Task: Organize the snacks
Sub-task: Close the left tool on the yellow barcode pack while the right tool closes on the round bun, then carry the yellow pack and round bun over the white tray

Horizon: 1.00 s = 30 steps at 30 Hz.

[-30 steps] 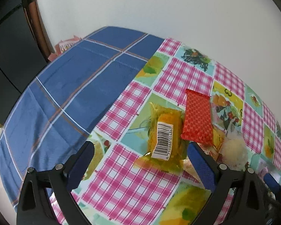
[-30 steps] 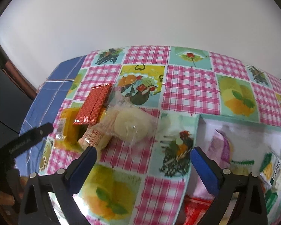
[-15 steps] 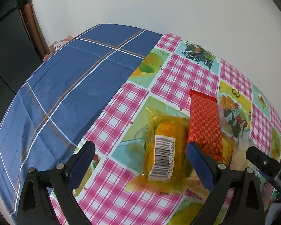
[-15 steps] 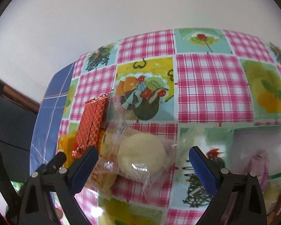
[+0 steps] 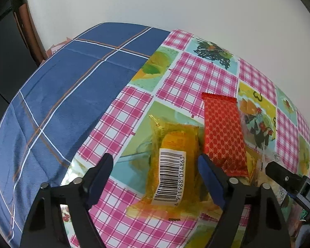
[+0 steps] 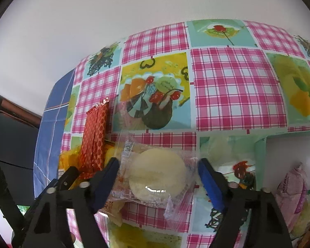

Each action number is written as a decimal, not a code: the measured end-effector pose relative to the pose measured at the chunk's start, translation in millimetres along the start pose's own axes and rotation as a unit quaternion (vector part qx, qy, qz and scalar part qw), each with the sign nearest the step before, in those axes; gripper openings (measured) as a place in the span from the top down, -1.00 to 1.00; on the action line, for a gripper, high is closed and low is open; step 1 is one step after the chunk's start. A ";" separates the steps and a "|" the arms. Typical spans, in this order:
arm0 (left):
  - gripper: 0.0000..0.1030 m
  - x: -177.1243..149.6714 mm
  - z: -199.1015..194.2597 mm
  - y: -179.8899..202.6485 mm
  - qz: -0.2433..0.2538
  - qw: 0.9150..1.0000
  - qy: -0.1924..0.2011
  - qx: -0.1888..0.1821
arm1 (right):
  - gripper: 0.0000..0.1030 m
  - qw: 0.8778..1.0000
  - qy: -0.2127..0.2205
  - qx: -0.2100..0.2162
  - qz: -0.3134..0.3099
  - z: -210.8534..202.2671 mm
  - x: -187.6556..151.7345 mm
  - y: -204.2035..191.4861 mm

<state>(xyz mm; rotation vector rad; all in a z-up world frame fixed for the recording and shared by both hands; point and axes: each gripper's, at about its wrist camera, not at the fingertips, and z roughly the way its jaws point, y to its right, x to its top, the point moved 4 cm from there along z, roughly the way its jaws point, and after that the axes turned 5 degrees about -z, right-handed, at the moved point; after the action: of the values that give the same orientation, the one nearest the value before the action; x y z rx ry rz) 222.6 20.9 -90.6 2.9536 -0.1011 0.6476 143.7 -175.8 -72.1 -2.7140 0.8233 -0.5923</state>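
Left wrist view
- Yellow packet [image 5: 173, 165]: we see it flat on the worktop [image 5: 204, 76], barcode label up, just beside the red packet [image 5: 224, 132], whose near end overlaps it slightly.
- Left gripper [image 5: 155, 177]: its fingers [image 5: 99, 175] have just been closing; they straddle the yellow packet. The right one is at its edge, the left one well clear, so we judge nothing pinched yet.
- Handling: we judge the packet light, soft and crinkly, its film slippery. We would take it across the firm middle, not the flimsy sealed ends.

Right wrist view
- Round cake [image 6: 157, 175]: we see a pale disc in a clear wrapper, lying on the worktop partly over other packets, near the white box [image 6: 262, 144] where snacks already lie.
- Right gripper [image 6: 158, 177]: its fingers [image 6: 208, 181] have just been closing. They bracket the wrapper; the left one touches its film, yet we see no squeeze on the cake.
- Handling: we judge it light and crushable, the loose film apt to slide. We would hold the disc itself, gently, across its width.
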 end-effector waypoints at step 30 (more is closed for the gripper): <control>0.21 -21.8 -42.2 8.0 -0.021 1.000 -0.010 -0.020 | -0.23 0.999 0.024 0.001 -0.023 -60.7 -50.0 -1.6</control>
<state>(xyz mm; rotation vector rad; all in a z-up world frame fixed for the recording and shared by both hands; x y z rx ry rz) 184.7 19.2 -61.0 2.9162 -0.0537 0.6043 79.5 -152.6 -33.1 -2.7337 0.7722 -0.6713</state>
